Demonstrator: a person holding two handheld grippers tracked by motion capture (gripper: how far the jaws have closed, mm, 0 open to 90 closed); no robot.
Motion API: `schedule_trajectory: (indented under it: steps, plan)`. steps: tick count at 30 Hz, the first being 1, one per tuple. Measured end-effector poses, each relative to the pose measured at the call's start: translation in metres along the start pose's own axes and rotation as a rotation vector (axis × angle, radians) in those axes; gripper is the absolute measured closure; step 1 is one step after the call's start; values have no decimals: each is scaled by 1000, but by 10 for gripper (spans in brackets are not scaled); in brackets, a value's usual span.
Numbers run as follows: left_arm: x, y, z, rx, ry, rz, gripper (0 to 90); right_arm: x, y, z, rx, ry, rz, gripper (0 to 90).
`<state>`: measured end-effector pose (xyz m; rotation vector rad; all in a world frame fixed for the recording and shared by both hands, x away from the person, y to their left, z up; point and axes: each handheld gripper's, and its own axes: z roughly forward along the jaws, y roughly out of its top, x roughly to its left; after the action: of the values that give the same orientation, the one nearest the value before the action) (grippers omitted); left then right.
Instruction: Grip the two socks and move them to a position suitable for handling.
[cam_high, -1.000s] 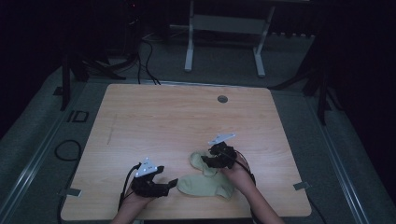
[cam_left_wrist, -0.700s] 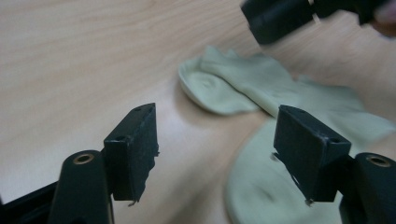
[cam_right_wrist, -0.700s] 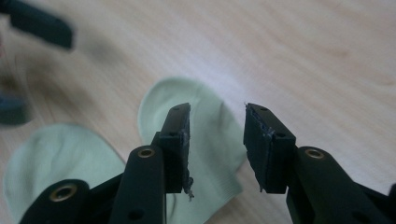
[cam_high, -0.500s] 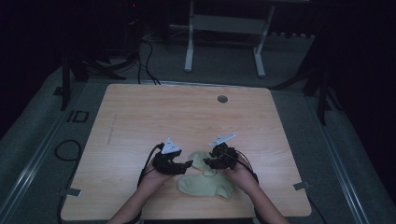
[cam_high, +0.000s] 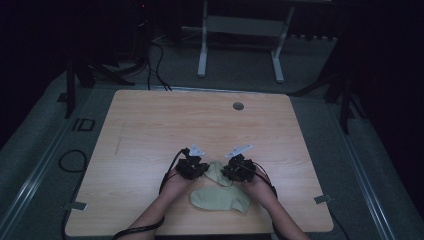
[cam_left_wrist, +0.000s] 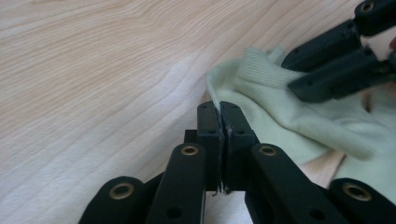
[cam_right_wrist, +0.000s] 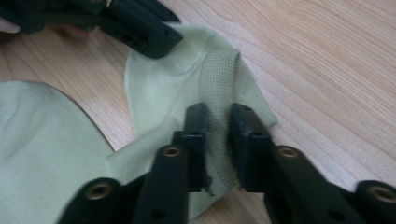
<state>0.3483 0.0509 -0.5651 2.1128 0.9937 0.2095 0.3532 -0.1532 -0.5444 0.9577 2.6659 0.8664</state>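
1. Pale green knit lies low in the middle of the high view: the sock (cam_high: 220, 196) rests on the table (cam_high: 150, 125), its cuff end reaching up between your two tools. Your left gripper (cam_high: 198, 169) sits at the cuff's left edge and your right gripper (cam_high: 229, 171) at its right edge, close together, hands entering from the bottom of the frame.

2. In the left gripper view, the left gripper (cam_left_wrist: 220, 112) has just been closing, and its jaws now stand together at centre frame, pinching a thin edge of the sock (cam_left_wrist: 299, 116), which spreads to the right. The other tool crosses the upper right corner.

3. In the right gripper view, the right gripper (cam_right_wrist: 217, 122) has also just been closing; its jaws are clamped on the ribbed cuff band, which stands up between them at centre. The sock (cam_right_wrist: 42, 140) spreads to the lower left.

4. My reading: you are at the grasping step, both sides of the cuff taken. The next move likely calls for spreading or lifting the opening; keep both pinches firm, since the left one holds very little cloth and could slip.
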Motion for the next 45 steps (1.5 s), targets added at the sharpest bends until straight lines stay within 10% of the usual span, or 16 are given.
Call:
schedule_trajectory:
  steps: [16, 35, 41, 45]
  plan:
    - [5, 0, -53, -78, 109, 15, 886, -26, -3, -51, -115, -45, 81, 833]
    - [7, -26, -26, -27, 93, -39, 875, -46, -25, -16, -36, -83, 152, 829]
    - [13, -24, -43, -116, 96, -58, 619, -46, -24, -20, -44, -88, 152, 688]
    - [14, -18, -53, -146, 100, -41, 761, -44, -19, -32, -87, -92, 148, 737]
